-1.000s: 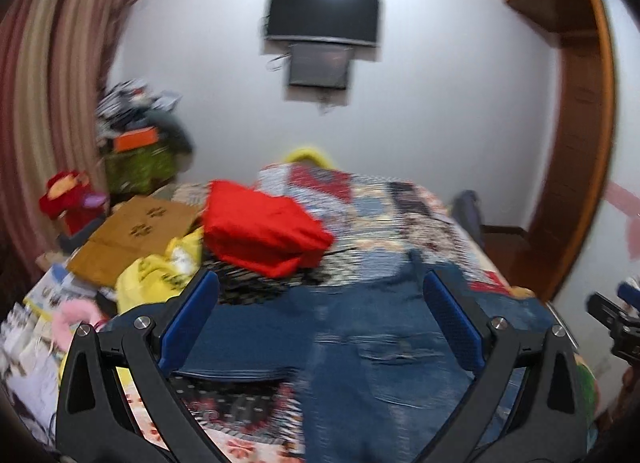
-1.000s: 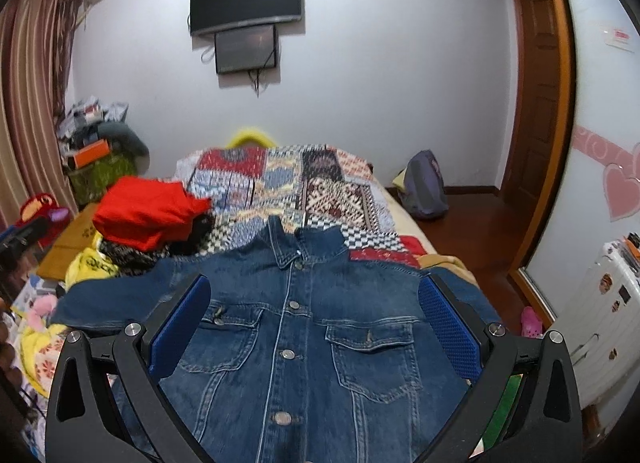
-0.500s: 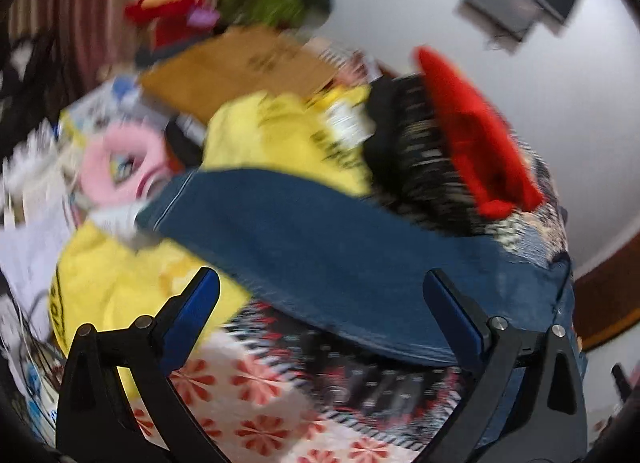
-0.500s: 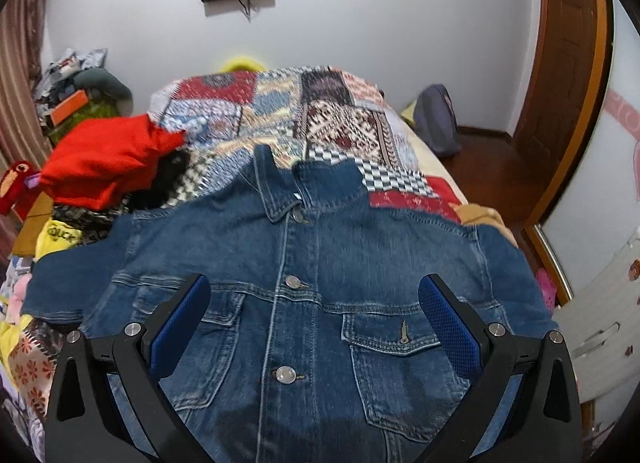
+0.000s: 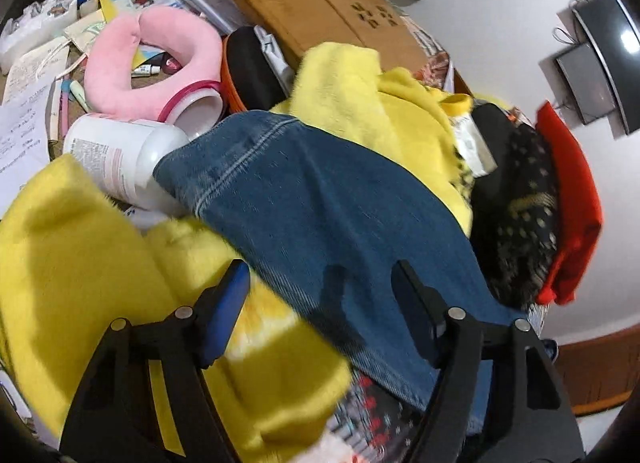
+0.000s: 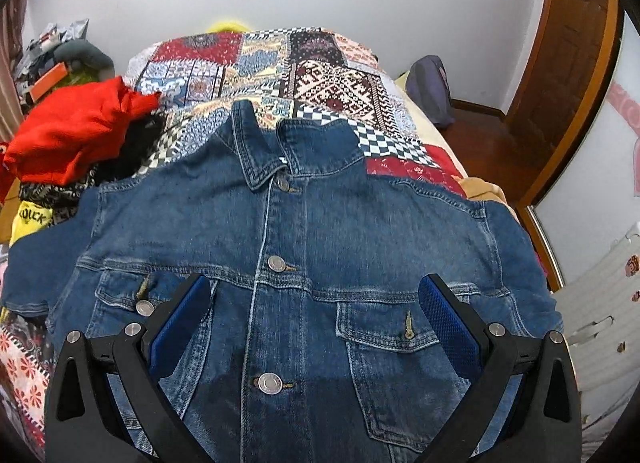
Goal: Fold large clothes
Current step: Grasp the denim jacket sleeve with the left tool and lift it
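**Denim jacket flat on bed — neither tool gripping**

The denim jacket (image 6: 304,231) lies front-up, buttoned, on the patchwork bedspread (image 6: 320,63). Right tool (image 6: 316,327) hovers over its chest, jaws wide, nothing between them. Left tool (image 5: 320,303) — jaws just narrowing, pads apart — straddles the jacket sleeve (image 5: 304,199), which drapes over yellow fabric (image 5: 80,255).

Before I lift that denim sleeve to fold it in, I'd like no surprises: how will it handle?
The denim sleeve drapes over the yellow fleece in soft curves, so it will probably flop, though thick seams suggest some body. It likely weighs more than thin cloth and may drag the jacket. The left tool, jaws just closing, straddles its edge.
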A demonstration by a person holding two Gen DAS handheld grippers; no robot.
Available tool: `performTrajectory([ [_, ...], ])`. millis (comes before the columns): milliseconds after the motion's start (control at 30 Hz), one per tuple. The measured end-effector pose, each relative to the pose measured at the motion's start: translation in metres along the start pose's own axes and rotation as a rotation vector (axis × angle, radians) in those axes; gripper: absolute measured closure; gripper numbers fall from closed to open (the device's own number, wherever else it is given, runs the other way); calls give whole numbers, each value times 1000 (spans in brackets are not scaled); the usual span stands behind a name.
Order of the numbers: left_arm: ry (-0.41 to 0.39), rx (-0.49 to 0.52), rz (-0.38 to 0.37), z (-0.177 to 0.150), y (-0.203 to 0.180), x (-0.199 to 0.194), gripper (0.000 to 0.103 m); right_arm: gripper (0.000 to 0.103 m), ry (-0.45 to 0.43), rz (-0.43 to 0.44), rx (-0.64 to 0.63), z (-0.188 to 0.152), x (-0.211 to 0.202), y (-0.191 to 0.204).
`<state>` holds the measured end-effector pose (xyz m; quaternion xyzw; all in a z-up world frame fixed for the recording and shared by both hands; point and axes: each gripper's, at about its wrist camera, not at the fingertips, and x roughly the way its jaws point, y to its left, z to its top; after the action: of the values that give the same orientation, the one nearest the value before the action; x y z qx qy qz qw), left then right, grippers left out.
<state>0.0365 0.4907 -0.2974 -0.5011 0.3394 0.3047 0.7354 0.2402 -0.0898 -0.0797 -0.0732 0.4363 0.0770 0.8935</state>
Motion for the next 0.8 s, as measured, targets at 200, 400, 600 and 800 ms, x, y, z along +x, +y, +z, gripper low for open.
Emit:
performTrajectory([
  [200,-16,-51,82,19,8,27,36,0,-27,-12,-12,2,-8,1],
  [400,-87,33,207,27,-13,24,74,0,-71,-10,-4,3,-24,-4],
  [600,-219,252,324,18,-66,-17,97,0,-102,-7,26,1,-38,-19],
  [800,-373,438,209,-10,-153,-88,98,0,-132,-13,67,-2,-48,-38],
])
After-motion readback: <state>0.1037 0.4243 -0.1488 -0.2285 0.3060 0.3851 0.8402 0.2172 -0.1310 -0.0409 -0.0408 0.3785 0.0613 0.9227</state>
